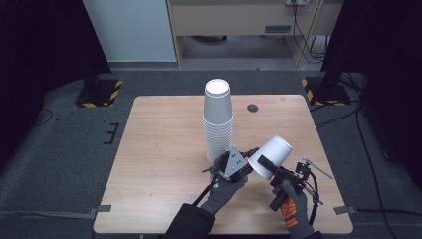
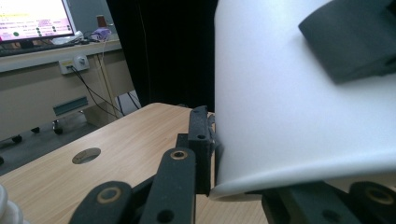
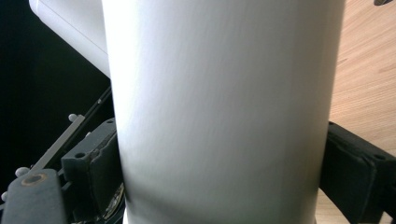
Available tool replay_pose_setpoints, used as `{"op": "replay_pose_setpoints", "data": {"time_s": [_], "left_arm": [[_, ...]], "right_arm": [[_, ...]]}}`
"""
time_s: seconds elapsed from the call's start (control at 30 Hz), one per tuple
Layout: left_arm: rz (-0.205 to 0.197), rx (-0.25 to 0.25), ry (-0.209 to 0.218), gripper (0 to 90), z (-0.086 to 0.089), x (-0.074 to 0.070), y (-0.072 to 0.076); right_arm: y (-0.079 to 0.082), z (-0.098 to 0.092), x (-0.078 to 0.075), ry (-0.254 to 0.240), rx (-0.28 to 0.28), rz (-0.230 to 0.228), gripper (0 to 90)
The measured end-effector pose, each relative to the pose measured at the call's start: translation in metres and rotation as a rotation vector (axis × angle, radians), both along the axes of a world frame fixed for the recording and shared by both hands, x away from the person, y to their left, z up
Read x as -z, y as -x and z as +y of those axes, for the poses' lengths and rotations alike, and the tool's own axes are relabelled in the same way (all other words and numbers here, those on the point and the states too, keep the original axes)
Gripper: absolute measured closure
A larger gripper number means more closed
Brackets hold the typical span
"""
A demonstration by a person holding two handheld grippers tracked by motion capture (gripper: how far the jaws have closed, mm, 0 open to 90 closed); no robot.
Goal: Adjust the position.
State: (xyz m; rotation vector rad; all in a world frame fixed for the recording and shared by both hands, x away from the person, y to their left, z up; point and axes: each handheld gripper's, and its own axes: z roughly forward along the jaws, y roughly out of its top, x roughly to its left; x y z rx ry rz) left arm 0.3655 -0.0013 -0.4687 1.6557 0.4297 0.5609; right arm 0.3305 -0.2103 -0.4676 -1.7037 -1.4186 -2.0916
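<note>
The right gripper [image 1: 263, 162] has its fingers [image 3: 95, 170] closed on the wall of a single white paper cup [image 1: 271, 154], held tilted above the worktop [image 1: 159, 149] near its front edge, base up and away. The left gripper [image 1: 247, 160] meets the same cup at its rim; one of its fingers [image 2: 200, 144] touches the rim, but whether it grips cannot be told. Just behind the left gripper, a tall stack of upturned white cups [image 1: 218, 122] stands at the middle of the worktop.
</note>
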Motion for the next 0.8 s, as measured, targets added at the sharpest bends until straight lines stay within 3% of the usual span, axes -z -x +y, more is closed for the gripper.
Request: {"op": "replay_pose_setpoints", "data": {"time_s": [0.27,0.8], "left_arm": [[0.006,0.018,-0.012,83.7,0.004,0.001,0.002],[0.047,0.054,-0.028,83.8,0.014,-0.001,0.011]], "right_arm": [[-0.001,-0.003,0.001,-0.005,0.007,-0.001,11.0],[-0.006,-0.010,-0.002,0.037,0.015,-0.032,5.7]]}}
